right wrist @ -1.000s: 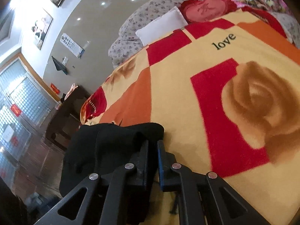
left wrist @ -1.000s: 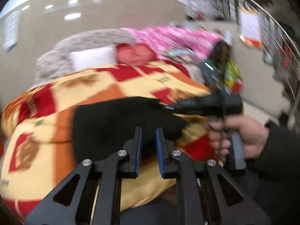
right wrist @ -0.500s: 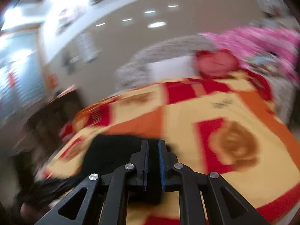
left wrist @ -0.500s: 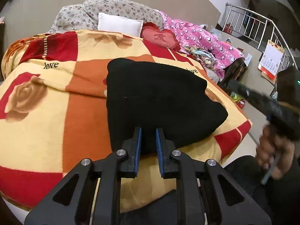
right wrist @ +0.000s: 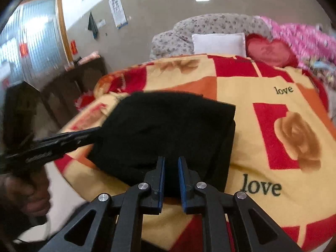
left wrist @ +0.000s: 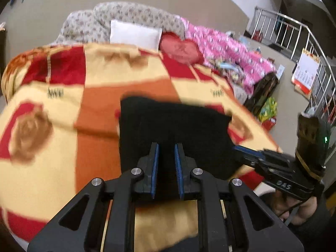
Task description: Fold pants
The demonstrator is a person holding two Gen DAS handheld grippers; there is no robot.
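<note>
1. Pants. The black pants [left wrist: 174, 126] lie folded into a compact block on the bed, on top of the blanket [left wrist: 63, 168], which is checked in red, orange and yellow. The block sits near the foot edge of the bed, nearer the viewer than the white pillow [left wrist: 134, 34] and the red heart cushion [left wrist: 182, 49] at the head end. In the right wrist view its right edge shows stacked layers.

2. Left claw. The left claw [left wrist: 166, 147] hangs over the near edge of the pants. Its blue pads are drawn in to a narrow slit. The claw is effectively closed, and no cloth is seen clamped. In the right wrist view its tip reaches the left edge of the block; whether it touches cannot be told because of blur.

3. Right claw. The right claw [right wrist: 171, 159] points at the near right corner of the pants. Its jaws have just been opening and stand slightly apart. Black cloth shows through the gap, lying behind the pads, and the pads do not appear to press on it. In the left wrist view its tip lies at the right edge of the block.

4. Hands. The right hand [left wrist: 294, 212] and the left hand [right wrist: 27, 195] each grasp a handle below the bed edge.
</note>
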